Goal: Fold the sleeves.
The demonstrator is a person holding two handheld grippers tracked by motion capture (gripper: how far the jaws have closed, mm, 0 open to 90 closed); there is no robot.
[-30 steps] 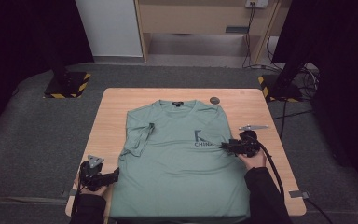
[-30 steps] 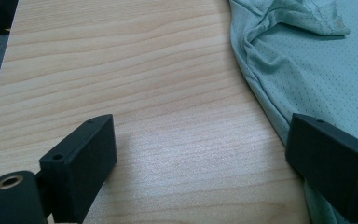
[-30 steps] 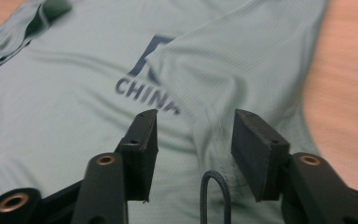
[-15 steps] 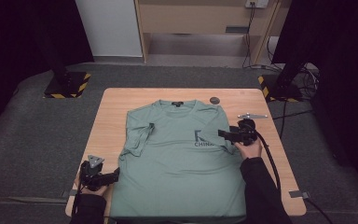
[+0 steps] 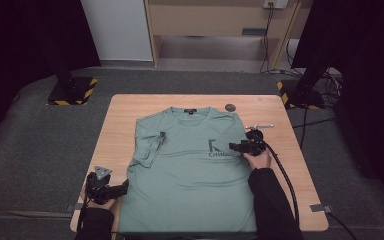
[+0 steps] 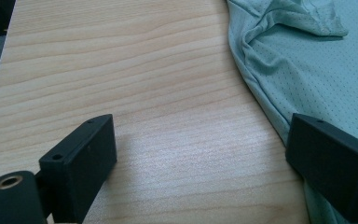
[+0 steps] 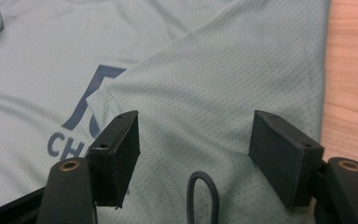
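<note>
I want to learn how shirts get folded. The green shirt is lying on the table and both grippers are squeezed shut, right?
Not quite. The green shirt does lie on the table, but both grippers are open: the left gripper in the left gripper view, the right gripper in the right gripper view.

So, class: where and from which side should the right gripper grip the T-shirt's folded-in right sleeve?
Probably at the sleeve fold's free edge, the diagonal running across the chest beside the print. The right gripper hovers over it with jaws open, so I would come straight down and pinch only that top layer; the T-shirt lies flat on the table, offering no other raised edge.
</note>
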